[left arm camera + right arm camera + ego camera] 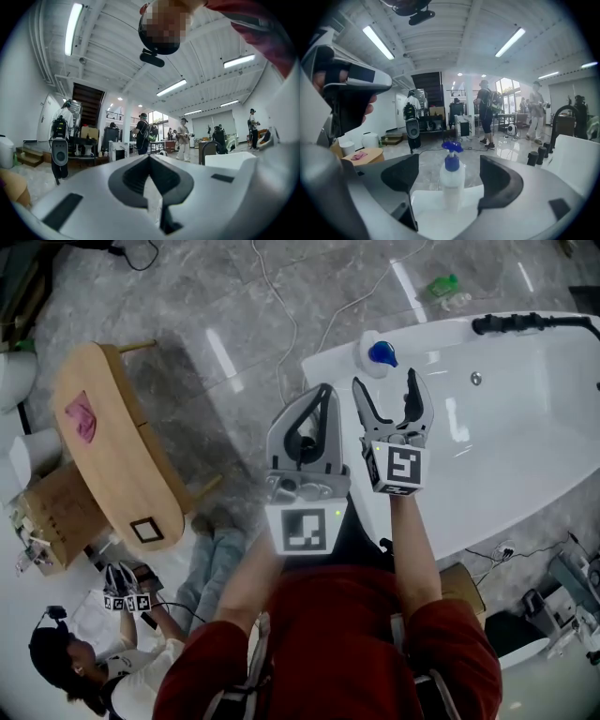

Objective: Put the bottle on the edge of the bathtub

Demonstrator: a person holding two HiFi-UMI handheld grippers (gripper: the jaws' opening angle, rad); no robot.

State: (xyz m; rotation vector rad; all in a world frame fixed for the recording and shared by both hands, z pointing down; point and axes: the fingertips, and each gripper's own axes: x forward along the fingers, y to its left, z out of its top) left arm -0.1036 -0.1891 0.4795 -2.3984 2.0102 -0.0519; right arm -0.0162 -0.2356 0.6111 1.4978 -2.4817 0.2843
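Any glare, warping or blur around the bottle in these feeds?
Head view: light streaks glare on the glossy grey floor and white bathtub; white bottle with blue pump cap readable. Right gripper view: fisheye bending, dark corners, bottle slightly soft. Left gripper view: same warping.

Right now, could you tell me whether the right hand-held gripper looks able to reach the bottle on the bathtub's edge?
Probably yes: the right hand-held gripper is open, and the bottle stands upright on the bathtub rim straight ahead of it, with nothing between them.
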